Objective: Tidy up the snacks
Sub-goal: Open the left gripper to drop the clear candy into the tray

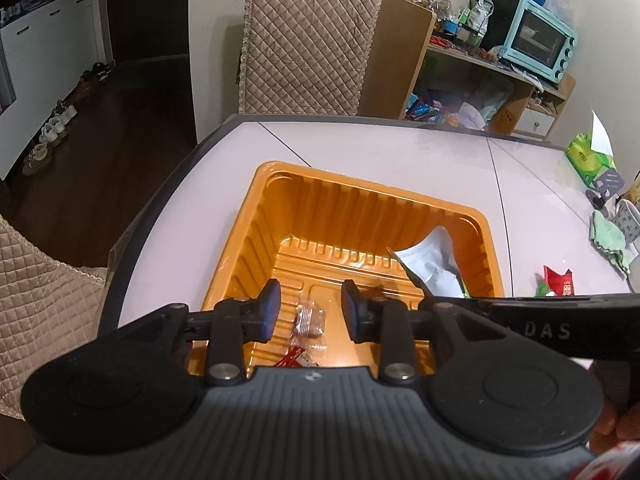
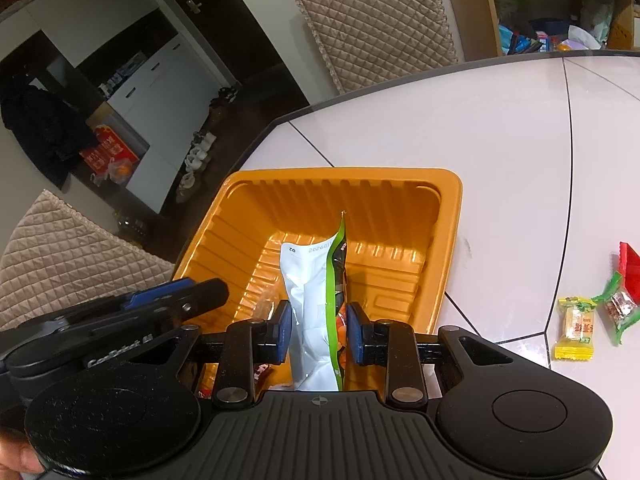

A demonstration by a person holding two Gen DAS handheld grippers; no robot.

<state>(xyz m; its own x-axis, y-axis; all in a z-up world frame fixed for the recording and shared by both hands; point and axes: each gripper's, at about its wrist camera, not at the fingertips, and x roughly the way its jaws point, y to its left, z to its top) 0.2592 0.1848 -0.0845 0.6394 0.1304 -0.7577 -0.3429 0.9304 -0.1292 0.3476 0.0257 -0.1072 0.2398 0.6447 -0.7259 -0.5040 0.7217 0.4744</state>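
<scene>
An orange plastic tray (image 1: pixel 280 216) sits on the white table. My left gripper (image 1: pixel 310 306) hovers inside its near end, open. A small clear-wrapped candy (image 1: pixel 307 320) lies on the tray floor below the gap, untouched by the blue pads (image 1: pixel 269 312). A red-and-white candy (image 1: pixel 296 359) lies just nearer. My right gripper (image 2: pixel 318 322) is shut on a white and green snack bag (image 2: pixel 310 280), held upright over the tray (image 2: pixel 448 216). The same bag (image 1: pixel 434 264) shows at the tray's right side in the left wrist view.
On the table right of the tray lie a yellow candy (image 2: pixel 574 328), a green-wrapped candy (image 2: pixel 618 306) and a red packet (image 2: pixel 630 264). A green tissue pack (image 1: pixel 588 156) and a green cloth (image 1: pixel 608 236) sit far right. Quilted chairs (image 1: pixel 308 40) stand around the table.
</scene>
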